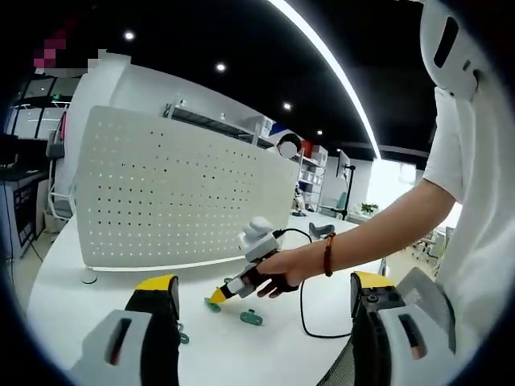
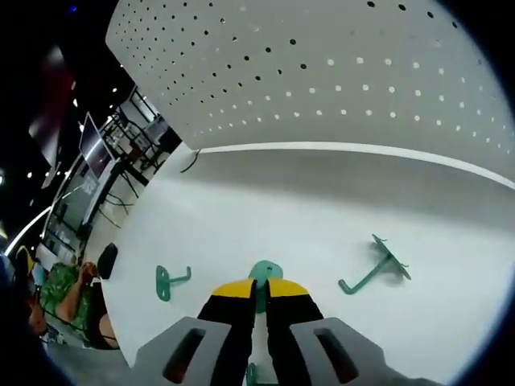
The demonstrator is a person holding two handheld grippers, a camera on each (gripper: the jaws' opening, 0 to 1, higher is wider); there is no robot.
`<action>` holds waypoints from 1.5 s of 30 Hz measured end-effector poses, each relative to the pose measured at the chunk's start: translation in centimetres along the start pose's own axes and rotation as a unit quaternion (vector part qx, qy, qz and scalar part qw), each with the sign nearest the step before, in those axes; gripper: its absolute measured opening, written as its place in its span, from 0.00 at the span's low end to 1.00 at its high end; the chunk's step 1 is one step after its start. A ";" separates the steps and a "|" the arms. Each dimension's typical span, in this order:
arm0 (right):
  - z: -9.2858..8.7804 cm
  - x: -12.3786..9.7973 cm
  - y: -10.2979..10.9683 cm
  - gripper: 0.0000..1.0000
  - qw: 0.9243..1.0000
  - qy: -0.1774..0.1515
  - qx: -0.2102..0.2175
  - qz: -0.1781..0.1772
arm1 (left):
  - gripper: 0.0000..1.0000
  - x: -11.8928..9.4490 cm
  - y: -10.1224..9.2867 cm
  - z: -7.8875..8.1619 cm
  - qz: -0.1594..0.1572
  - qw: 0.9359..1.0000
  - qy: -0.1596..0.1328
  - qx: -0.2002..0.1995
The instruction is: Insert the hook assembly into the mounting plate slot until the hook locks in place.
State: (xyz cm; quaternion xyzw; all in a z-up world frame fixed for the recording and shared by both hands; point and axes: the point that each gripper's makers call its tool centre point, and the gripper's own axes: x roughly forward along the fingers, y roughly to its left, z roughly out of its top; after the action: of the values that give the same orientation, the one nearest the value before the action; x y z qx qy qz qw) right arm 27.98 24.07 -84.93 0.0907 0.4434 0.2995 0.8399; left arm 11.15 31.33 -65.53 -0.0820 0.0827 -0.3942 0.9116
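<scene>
My right gripper (image 2: pixel 259 299) is clamped on a green metal hook (image 2: pixel 262 277), the white perforated pegboard panel (image 2: pixel 338 72) standing at twelve o'clock ahead.

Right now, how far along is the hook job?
Early. The right claw is shut on one green hook down on the table. Two more hooks lie loose there. Nothing is inserted in the pegboard yet. The left claw is open.

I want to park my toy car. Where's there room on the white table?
Bare table lies between the pegboard and the green hooks. It is crowded by the right gripper, shut on a hook.
</scene>
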 end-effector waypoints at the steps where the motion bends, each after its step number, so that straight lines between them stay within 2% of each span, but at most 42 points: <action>1: 0.0 0.0 0.0 0.02 1.000 0.000 -0.001 0.000 | 0.90 0.0 0.0 0.0 0.000 1.000 0.000 0.000; 11: 0.2 -0.8 0.0 0.02 1.000 -0.002 -0.014 -0.003 | 0.89 0.1 -0.2 0.1 -0.004 1.000 0.002 0.002; 24: 2.4 -2.7 0.3 0.02 0.998 -0.053 -0.039 -0.015 | 0.89 0.3 -0.9 0.5 -0.013 1.000 0.000 0.012; 45: 4.2 -6.8 0.6 0.02 0.990 -0.124 -0.054 -0.037 | 0.90 0.6 -2.6 1.2 -0.036 0.999 -0.004 0.024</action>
State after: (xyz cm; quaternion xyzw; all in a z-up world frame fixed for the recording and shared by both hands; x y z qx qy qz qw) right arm 28.16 21.00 -77.51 0.0651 0.3217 0.2786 0.9026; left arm 9.95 29.25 -63.86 -0.0645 0.0667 -0.4285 0.8988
